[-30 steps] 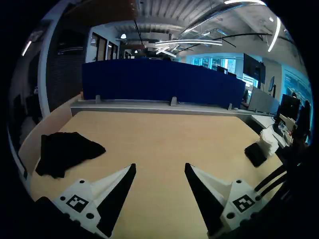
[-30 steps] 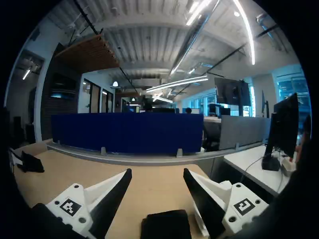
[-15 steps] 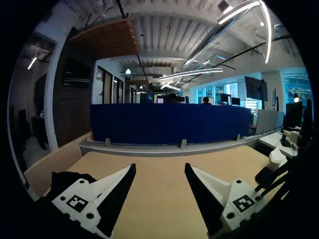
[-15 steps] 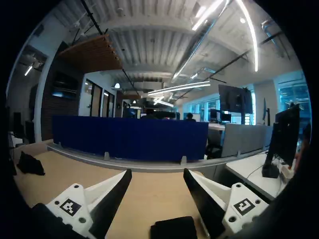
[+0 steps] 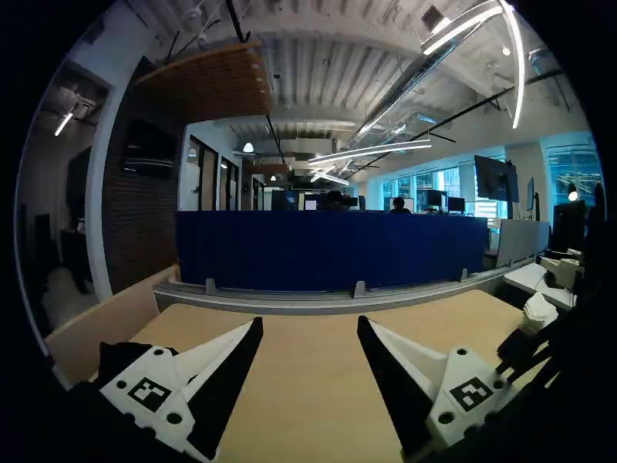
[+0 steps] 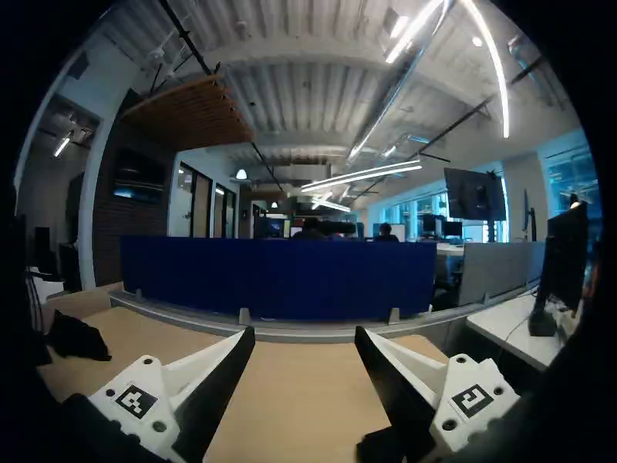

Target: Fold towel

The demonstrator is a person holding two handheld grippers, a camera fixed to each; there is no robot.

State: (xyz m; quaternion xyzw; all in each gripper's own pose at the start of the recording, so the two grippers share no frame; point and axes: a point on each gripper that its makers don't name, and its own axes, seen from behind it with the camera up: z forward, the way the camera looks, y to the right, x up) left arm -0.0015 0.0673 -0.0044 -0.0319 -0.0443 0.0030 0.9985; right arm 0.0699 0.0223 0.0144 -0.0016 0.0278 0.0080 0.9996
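Beside left gripper [image 5: 309, 319]: towel [image 5: 116, 356], crumpled on table [image 5: 308, 386], partly behind its left jaw
Left gripper: jaws apart, nothing held
Right gripper [image 6: 305, 329]: jaws apart, nothing held

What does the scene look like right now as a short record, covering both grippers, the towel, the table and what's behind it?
left gripper: jaws open, holding nothing, over the table
right gripper: jaws open, holding nothing
table: light wood
black towel: crumpled, lying on the table at far left of the right gripper view, not grasped
dark item: partly hidden behind the right gripper's finger, cannot identify
blue divider: upright along the table's far edge
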